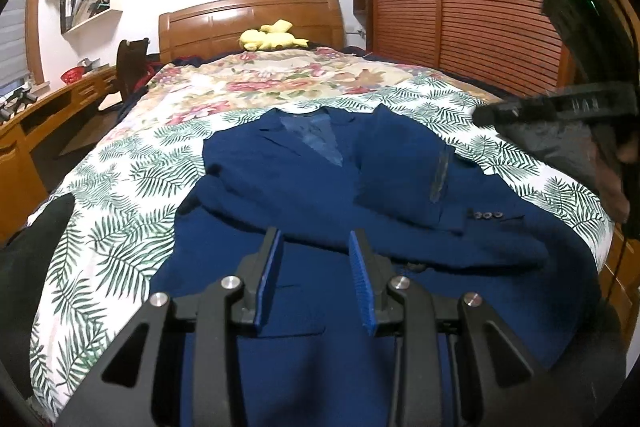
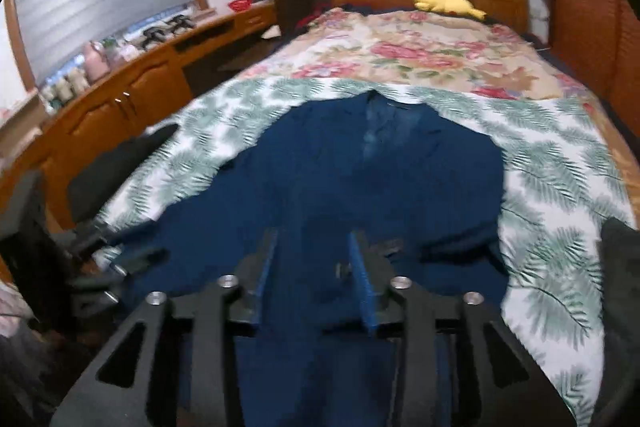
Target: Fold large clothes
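**Blue jacket spread on the bed, both grippers empty**

Left wrist view: a desk [image 1: 48, 107] is seen at the left, then the blue jacket [image 1: 320, 179] laid flat on the leaf-print sheet [image 1: 120, 195], one sleeve folded across its front. The left gripper [image 1: 316, 239] is held parted above the jacket, nothing gripped. The right gripper [image 2: 314, 239] is likewise seen apart and empty.

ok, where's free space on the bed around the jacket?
Free: the leaf-print sheet left of the blue jacket, the strip right of it, and the floral blanket up to the yellow plush toy. Crowded: the near end, under jacket and both grippers.
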`<state>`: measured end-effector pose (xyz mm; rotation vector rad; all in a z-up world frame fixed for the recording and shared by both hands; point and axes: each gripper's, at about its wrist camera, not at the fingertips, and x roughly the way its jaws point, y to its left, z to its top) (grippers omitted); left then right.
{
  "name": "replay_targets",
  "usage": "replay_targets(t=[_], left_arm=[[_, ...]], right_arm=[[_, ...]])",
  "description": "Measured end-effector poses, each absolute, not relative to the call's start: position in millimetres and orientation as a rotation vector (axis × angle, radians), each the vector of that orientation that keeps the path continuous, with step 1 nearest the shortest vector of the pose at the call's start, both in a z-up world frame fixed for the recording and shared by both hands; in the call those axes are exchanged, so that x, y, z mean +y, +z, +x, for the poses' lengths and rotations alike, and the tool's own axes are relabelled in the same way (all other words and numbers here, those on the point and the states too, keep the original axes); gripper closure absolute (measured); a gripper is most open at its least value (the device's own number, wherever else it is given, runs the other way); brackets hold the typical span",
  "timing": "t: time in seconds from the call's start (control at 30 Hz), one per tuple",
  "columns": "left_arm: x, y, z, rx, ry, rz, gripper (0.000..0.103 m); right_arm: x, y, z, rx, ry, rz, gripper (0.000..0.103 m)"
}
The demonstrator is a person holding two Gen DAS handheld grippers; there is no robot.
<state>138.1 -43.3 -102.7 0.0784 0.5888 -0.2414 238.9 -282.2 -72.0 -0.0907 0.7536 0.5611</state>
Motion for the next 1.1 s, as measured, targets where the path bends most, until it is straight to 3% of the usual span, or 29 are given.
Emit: replay_targets(t=[0.07,0.5,0.87,1.1], left_arm=[[-42,-106,136,0.596,-0.238,0.075,0.071],[-76,-130,151,0.657,-0.260,0.128,0.070],[-117,-132,188,0.688,-0.288,0.248,0.070],[-132,-129,236,0.727,-0.346,0.259,0.070]], right_arm=[[-289,-84,237,0.760,0.527,-0.116,0.052],[-338,-193,243,0.891,0.334,-0.195,0.051],[-345,-201,239,0.826,0.309,-0.142,0.035],[-350,-203,244,0.852,0.328,-0.103,0.032]])
